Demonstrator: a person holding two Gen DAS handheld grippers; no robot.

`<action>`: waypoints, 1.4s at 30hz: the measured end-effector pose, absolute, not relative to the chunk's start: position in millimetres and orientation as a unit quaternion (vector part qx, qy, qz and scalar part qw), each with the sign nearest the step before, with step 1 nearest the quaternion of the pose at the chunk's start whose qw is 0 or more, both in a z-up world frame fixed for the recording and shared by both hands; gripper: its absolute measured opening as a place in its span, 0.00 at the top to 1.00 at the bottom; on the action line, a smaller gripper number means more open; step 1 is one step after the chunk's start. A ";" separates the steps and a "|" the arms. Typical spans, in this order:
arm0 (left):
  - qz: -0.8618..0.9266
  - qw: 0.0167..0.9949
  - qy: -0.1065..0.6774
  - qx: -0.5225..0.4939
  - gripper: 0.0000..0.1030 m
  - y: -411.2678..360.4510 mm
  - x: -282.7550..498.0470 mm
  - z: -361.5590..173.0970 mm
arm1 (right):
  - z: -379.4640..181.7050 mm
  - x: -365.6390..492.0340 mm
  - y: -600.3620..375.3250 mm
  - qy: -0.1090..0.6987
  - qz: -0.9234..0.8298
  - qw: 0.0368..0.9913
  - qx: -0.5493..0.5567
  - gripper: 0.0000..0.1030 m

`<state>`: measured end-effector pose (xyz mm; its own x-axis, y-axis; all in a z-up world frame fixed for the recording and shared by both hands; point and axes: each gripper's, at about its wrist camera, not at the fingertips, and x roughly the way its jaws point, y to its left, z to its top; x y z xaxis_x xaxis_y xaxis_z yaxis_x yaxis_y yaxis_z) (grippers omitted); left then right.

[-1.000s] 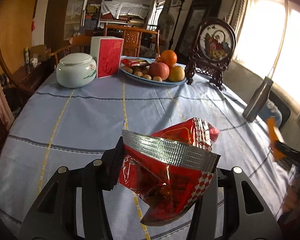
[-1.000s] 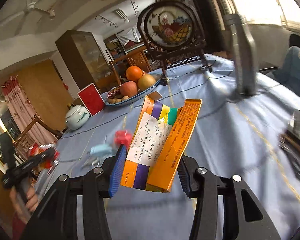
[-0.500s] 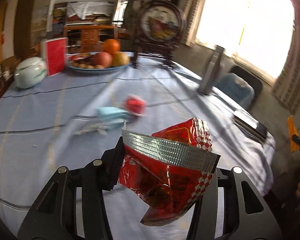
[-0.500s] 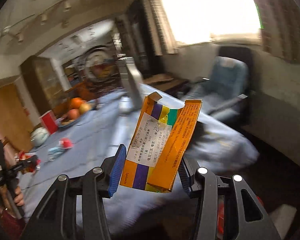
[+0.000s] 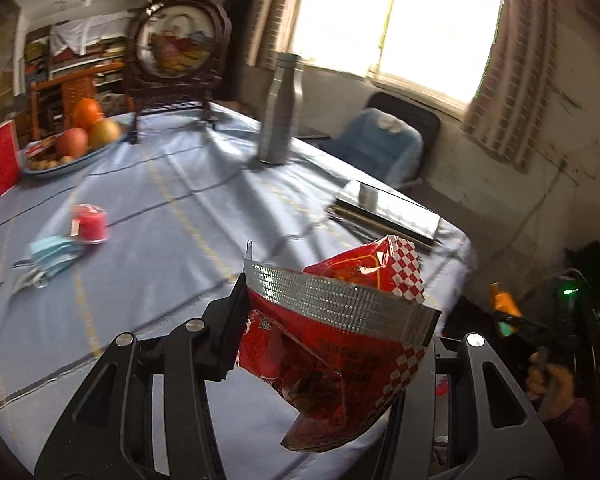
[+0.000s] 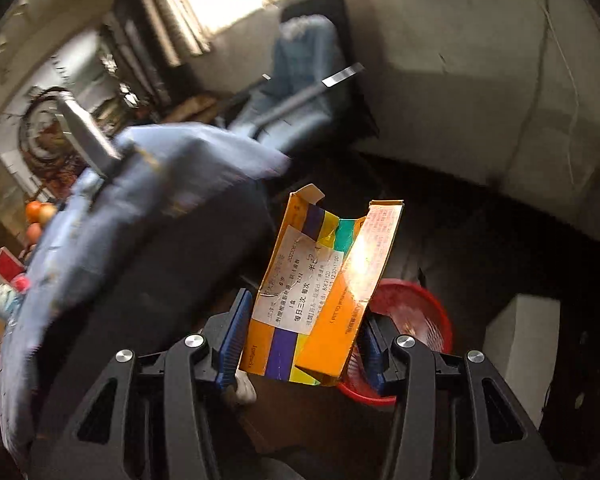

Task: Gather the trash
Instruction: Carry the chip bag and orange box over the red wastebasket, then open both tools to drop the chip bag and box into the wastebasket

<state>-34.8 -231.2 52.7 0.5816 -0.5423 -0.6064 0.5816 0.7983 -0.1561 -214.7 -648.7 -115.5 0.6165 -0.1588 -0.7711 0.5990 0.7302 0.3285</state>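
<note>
My left gripper is shut on a crumpled red snack bag with a silver foil rim, held above the near edge of the blue tablecloth. A red wrapper and a light blue face mask lie on the cloth at the left. My right gripper is shut on a flattened orange, purple and yellow carton off the table's side, pointing down. Behind and below the carton stands a red mesh bin on the dark floor. The right gripper shows small at the right of the left wrist view.
On the table stand a steel bottle, a fruit plate, a round framed ornament, a red box and a flat silver tray. A blue-cushioned chair sits by the window. A white box is on the floor right of the bin.
Both grippers swung right, away from the table's middle, each keeping its trash. The right one dropped past the table edge and tilted down, bringing the red bin into view.
</note>
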 end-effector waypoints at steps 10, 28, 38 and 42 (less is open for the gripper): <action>-0.374 0.853 0.358 0.065 0.52 -314.0 -42.0 40.1 | -193.8 -232.6 -700.2 0.399 -0.260 0.797 0.371 0.26; -0.542 0.706 0.414 0.194 0.50 -541.1 -123.3 -33.5 | -199.8 -307.9 -744.4 0.342 -0.305 0.779 0.428 0.24; -0.516 0.666 0.473 0.260 0.22 -620.7 -132.5 -122.1 | -206.1 -338.2 -760.9 0.328 -0.321 0.769 0.446 0.24; -0.523 0.678 0.459 0.237 0.14 -608.0 -128.6 -103.0 | -201.1 -336.9 -758.2 0.321 -0.316 0.774 0.445 0.24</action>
